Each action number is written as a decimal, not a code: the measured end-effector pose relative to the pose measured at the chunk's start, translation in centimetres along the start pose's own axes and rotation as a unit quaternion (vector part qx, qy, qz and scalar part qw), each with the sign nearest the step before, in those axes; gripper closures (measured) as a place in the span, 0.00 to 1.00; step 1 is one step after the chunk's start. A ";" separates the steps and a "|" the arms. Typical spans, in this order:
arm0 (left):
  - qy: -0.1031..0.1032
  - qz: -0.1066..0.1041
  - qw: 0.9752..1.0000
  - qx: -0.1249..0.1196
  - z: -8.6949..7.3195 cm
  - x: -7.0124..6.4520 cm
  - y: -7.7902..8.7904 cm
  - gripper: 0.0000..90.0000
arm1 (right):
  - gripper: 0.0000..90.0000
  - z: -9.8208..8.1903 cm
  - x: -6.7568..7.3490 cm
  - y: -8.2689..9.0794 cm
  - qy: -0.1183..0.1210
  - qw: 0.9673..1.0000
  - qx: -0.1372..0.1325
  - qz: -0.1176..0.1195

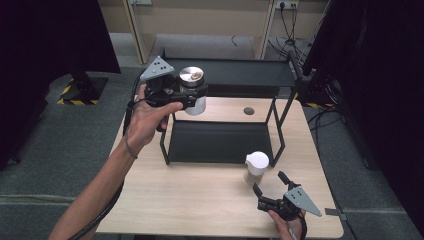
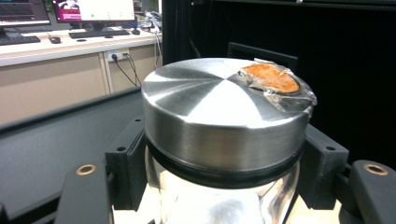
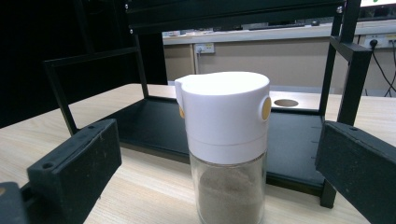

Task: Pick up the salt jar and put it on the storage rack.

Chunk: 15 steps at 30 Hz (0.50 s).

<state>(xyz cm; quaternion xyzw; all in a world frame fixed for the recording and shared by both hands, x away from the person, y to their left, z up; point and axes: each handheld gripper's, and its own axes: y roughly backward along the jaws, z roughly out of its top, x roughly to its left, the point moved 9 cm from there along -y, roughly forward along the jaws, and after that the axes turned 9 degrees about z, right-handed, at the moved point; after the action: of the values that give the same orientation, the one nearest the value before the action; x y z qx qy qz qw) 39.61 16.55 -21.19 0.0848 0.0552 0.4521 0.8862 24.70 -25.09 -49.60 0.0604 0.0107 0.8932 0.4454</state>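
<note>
At the left we see our left claw clenched on a glass jar with a round brushed-steel lid that carries an orange, foil-edged sticker, held in the air just in front of the top shelf of the black two-tier metal rack on the pale wooden bench. Toward the right, a clear glass shaker with a white plastic cap and brownish powder inside stands upright on the bench by the rack's front right leg. Our right claw rests released just behind it, its black jaws spread to either side without touching it.
</note>
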 end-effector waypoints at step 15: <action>-0.002 0.028 1.000 0.001 3.3 -0.6 -2.1 0.34 | 0.01 0.0 -0.1 0.0 -0.001 1.000 0.000 0.001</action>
<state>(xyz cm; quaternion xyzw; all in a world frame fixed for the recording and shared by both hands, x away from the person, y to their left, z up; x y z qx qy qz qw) 41.46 14.52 -18.35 0.0879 0.0514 0.4766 0.8732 24.72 -25.16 -49.61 0.0612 0.0099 0.8935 0.4448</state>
